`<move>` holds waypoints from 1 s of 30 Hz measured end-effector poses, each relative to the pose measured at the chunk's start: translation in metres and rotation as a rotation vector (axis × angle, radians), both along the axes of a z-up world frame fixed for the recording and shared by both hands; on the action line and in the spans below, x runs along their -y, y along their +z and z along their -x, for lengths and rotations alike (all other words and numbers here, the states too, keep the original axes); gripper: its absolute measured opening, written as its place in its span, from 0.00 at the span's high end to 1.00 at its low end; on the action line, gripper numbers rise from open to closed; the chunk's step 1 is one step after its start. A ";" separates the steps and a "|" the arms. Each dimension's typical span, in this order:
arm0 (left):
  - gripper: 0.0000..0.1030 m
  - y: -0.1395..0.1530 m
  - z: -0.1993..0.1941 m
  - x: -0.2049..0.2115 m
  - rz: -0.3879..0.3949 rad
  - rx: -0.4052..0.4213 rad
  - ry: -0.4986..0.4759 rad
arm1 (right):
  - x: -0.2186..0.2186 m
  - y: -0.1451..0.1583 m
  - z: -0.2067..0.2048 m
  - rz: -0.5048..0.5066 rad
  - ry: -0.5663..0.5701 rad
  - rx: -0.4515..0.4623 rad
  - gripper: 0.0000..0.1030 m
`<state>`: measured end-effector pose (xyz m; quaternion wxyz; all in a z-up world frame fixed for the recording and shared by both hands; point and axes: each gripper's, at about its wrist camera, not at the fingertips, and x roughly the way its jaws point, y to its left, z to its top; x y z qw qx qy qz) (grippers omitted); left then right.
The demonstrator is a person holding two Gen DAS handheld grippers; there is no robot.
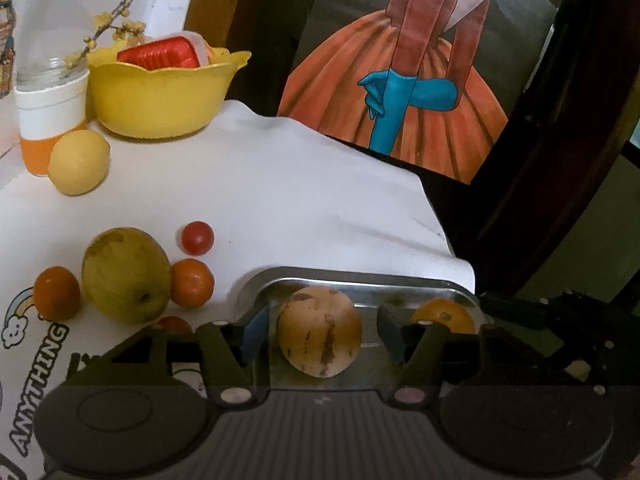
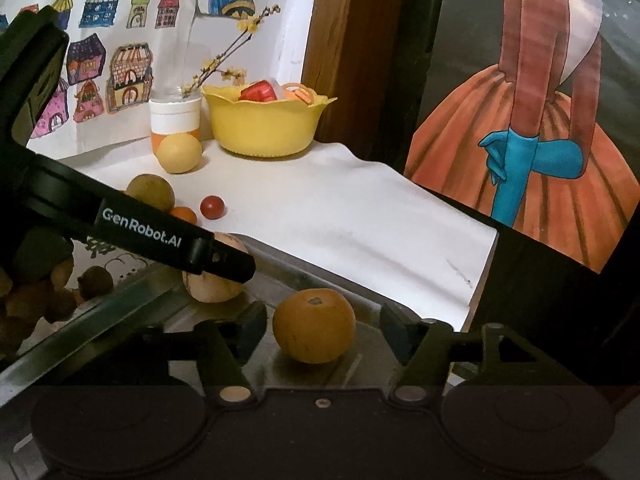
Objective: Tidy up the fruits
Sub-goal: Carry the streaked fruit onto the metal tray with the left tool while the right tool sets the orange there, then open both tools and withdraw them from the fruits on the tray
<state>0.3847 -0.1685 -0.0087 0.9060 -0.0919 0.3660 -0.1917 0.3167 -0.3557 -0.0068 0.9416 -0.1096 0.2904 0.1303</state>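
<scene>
Left wrist view, from your far left: a small orange (image 1: 56, 293) touches a large yellow-green fruit (image 1: 126, 275), and a second small orange (image 1: 192, 282) presses against that fruit's other side, all on the white-covered tabletop (image 1: 280, 184). Behind them lies a red cherry tomato (image 1: 197, 237), apart from the rest. Farther back a pale yellow fruit (image 1: 79, 161) sits just beside a white-and-orange jar (image 1: 50, 118) holding flowering twigs, next to a scalloped yellow bowl (image 1: 160, 98) with a red packet in it.

Your left gripper (image 1: 320, 334) hangs over the metal tray (image 1: 360, 280) with its fingers (image 1: 253, 336) wide apart. A tan, brown-streaked round fruit (image 1: 319, 331) sits on the tray between them, with a gap on either side. To its right, an orange fruit (image 1: 444, 315) also lies in the tray, partly hidden behind the right finger.

Right wrist view: at your left, the other gripper's black arm marked GenRobot.AI crosses the frame, its tip over the tan fruit (image 2: 216, 286). Your right gripper (image 2: 322, 330) is likewise spread wide, and the orange fruit (image 2: 314, 325) rests on the tray (image 2: 120, 312) between its fingers (image 2: 250, 330), neither one touching it. Beyond the tabletop's right edge stands a painting of an orange skirt (image 2: 532, 184).
</scene>
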 end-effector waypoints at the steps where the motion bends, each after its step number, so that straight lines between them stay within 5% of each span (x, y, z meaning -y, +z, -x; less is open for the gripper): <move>1: 0.31 0.002 0.002 -0.001 0.002 0.006 0.005 | 0.000 0.002 0.002 -0.001 0.000 0.006 0.29; 13: 0.07 0.047 0.034 -0.031 0.022 0.098 0.055 | -0.007 0.043 0.044 -0.005 -0.015 0.081 0.02; 30: 0.01 0.089 0.108 -0.109 -0.002 0.218 0.115 | -0.053 0.087 0.126 -0.004 0.023 0.137 0.01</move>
